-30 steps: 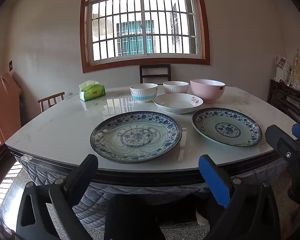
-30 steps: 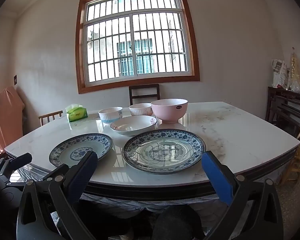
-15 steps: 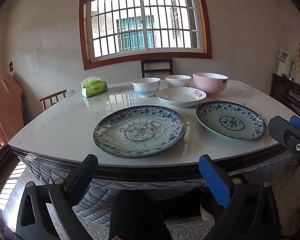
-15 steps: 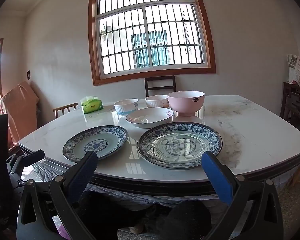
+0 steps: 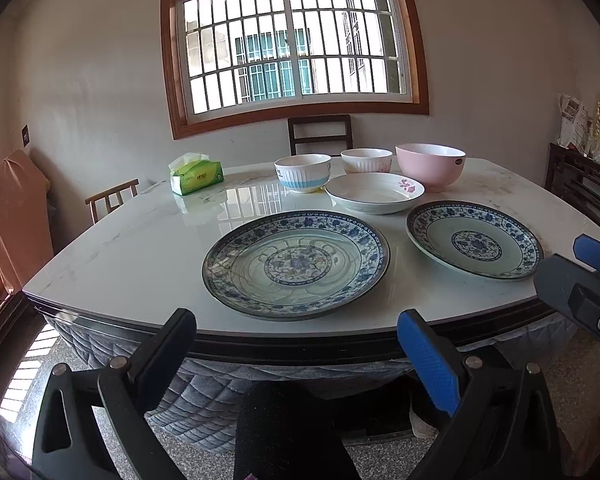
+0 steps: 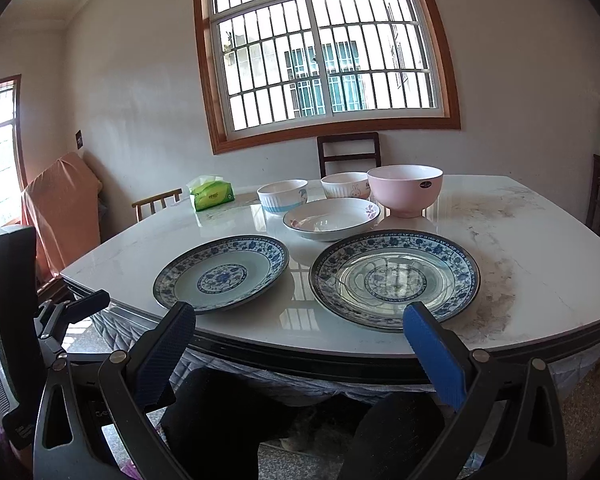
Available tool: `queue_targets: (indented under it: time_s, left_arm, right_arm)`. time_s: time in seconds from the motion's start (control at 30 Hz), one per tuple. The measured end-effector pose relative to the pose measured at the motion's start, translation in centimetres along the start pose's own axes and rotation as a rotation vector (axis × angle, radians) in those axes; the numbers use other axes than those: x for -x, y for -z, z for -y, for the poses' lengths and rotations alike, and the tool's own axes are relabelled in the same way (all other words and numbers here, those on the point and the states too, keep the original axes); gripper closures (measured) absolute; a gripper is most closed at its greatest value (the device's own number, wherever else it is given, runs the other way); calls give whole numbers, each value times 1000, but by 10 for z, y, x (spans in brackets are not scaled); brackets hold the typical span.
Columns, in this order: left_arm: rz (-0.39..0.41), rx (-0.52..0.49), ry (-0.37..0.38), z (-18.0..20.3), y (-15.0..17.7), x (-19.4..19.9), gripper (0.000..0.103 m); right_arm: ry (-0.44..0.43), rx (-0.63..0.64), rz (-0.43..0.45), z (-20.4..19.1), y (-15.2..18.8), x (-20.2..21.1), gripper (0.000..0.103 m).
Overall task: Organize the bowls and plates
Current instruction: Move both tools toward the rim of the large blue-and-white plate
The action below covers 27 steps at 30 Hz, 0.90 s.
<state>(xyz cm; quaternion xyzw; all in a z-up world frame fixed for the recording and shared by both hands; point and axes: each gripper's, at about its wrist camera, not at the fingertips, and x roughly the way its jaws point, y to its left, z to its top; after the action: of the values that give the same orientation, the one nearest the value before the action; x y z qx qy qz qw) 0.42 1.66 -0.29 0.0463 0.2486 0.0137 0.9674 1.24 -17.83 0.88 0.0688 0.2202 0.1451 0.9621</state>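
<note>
A large blue-patterned plate (image 5: 296,263) (image 6: 394,278) and a smaller blue-patterned plate (image 5: 475,239) (image 6: 221,272) lie side by side near the front of the marble table (image 5: 140,248). Behind them are a white shallow dish (image 5: 374,193) (image 6: 331,219), a pink bowl (image 5: 430,166) (image 6: 405,190), a blue-striped white bowl (image 5: 302,173) (image 6: 282,197) and a small white bowl (image 5: 366,161) (image 6: 345,186). My left gripper (image 5: 296,340) is open and empty, short of the table's front edge. My right gripper (image 6: 300,336) is open and empty at the front edge.
A green tissue pack (image 5: 196,173) (image 6: 212,193) sits at the table's back left. Wooden chairs stand behind (image 5: 320,134) and to the left (image 5: 111,199). A dark cabinet (image 5: 584,184) is on the right. The right gripper's body (image 5: 580,280) shows in the left wrist view.
Both grippers have risen and moved closer to the table, so the dishes look larger and lower. The right view has swung to the left. Nothing on the table has moved.
</note>
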Motion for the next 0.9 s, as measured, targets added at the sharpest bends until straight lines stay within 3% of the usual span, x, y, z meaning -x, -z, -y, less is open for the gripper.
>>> queue_targets:
  time_s: [0.3, 0.57, 0.77, 0.9]
  left_arm:
    - [-25, 14, -3, -17, -9, -6, 0]
    - [-88, 68, 9, -45, -19, -19, 0]
    - [-92, 62, -24, -56, -26, -26, 0]
    - [-115, 68, -20, -64, -33, -36, 0]
  right_arm:
    - [-125, -30, -63, -13, -10, -8, 0]
    - [-308, -161, -197, -17, -24, -36, 0]
    - [-401, -252, -307, -18, -28, -67, 6]
    - [-429, -292, -377, -21, -27, -87, 18]
